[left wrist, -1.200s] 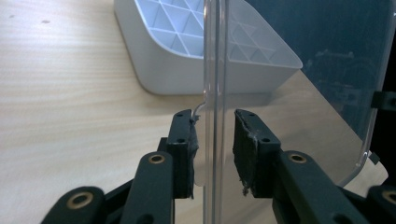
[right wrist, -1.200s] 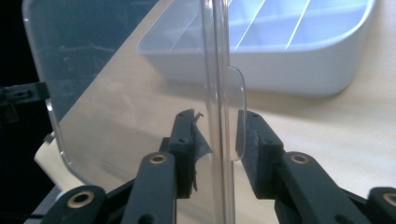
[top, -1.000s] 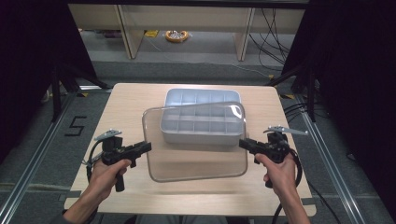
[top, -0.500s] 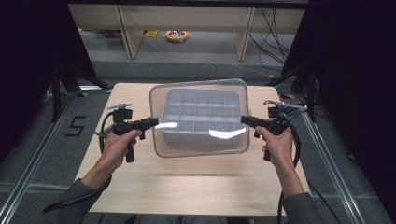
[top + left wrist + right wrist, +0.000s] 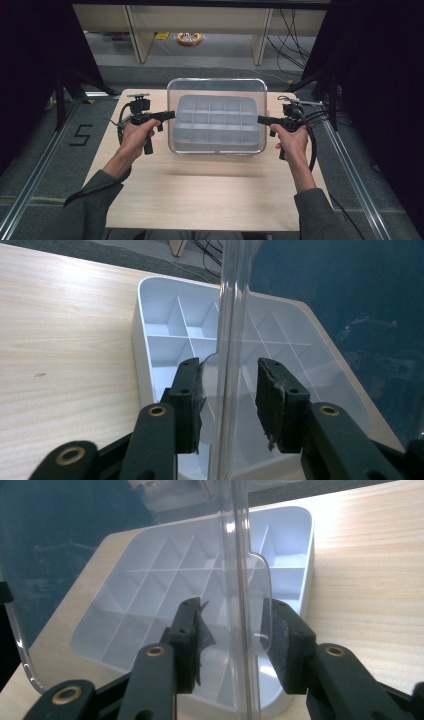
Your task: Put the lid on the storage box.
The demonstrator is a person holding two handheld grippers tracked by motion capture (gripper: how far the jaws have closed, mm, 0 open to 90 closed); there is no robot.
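A clear plastic lid (image 5: 220, 87) lies level over the white compartment tray (image 5: 216, 97) in the middle of the table. My left gripper (image 5: 172, 115) is at the lid's left edge and my right gripper (image 5: 260, 119) at its right edge. In the left gripper view the lid's rim (image 5: 227, 300) stands between the jaws of my left gripper (image 5: 227, 385), with a gap to each pad. In the right gripper view the rim (image 5: 240, 530) likewise stands free between the jaws of my right gripper (image 5: 232, 625). Both pairs of jaws have just been opening. The tray (image 5: 165, 315) (image 5: 290, 535) is empty.
The wooden table (image 5: 200, 195) has bare room in front of the tray and on both sides. Behind it stand shelf legs, with a yellow ring-shaped object (image 5: 189, 38) and cables on the floor. A metal rail (image 5: 30, 195) runs along the left.
The lid, earlier tilted against the tray's near side, has been carried up and away until it lies over the tray. Both hands moved away from the person with it.
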